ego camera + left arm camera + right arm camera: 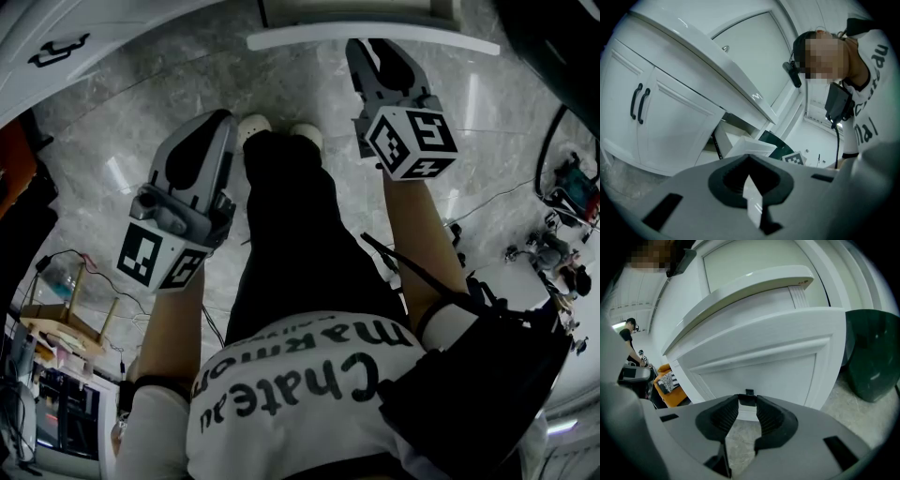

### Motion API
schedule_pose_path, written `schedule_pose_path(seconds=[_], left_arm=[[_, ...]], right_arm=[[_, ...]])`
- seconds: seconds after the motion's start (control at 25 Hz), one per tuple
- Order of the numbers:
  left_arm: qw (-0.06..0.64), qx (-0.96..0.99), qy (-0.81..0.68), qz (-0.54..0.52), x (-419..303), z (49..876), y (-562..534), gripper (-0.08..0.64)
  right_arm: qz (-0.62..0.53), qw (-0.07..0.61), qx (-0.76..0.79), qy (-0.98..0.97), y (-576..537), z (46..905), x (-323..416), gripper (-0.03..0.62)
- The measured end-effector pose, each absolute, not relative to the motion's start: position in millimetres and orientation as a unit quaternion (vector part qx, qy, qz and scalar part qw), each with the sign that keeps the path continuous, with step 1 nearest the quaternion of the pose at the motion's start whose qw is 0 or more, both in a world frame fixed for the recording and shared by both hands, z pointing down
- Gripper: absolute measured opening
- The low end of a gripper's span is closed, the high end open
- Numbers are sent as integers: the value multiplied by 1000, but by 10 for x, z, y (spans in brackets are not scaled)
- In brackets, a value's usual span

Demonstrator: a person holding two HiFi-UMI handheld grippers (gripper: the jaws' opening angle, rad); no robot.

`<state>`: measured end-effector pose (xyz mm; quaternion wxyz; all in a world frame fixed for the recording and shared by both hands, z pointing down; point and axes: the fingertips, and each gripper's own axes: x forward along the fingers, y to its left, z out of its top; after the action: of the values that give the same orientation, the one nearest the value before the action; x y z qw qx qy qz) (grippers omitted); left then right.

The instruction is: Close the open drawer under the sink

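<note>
The open drawer's white front [778, 362] fills the right gripper view, under the white counter edge [754, 282]. Its small black handle [749, 393] sits right between the ribbed pads [726, 416] of my right gripper [748, 402], and the pads touch it on both sides. In the head view that right gripper [361, 49] points up at the drawer front's top edge [375, 39]. My left gripper [217, 117] hangs lower left, shut and holding nothing. The left gripper view looks past the left gripper [750, 180] at the pulled-out drawer [750, 146].
White cabinet doors with black bar handles [640, 103] stand left of the drawer. A dark green bin [874, 357] stands to the drawer's right. My white shoes [281, 127] are on the marble floor. A wooden stool [66, 319] and cables [562, 216] lie to the sides.
</note>
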<state>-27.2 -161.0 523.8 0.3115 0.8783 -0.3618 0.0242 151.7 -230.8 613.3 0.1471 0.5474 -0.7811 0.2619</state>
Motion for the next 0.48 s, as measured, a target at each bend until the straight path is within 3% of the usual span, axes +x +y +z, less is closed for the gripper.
schedule_pose_path(seconds=[0.48], left_arm=[[317,871,-376,15,-326,5311,-1732,9]], right_arm=[[253,149,547,-784,-2493,6133,1494,127]])
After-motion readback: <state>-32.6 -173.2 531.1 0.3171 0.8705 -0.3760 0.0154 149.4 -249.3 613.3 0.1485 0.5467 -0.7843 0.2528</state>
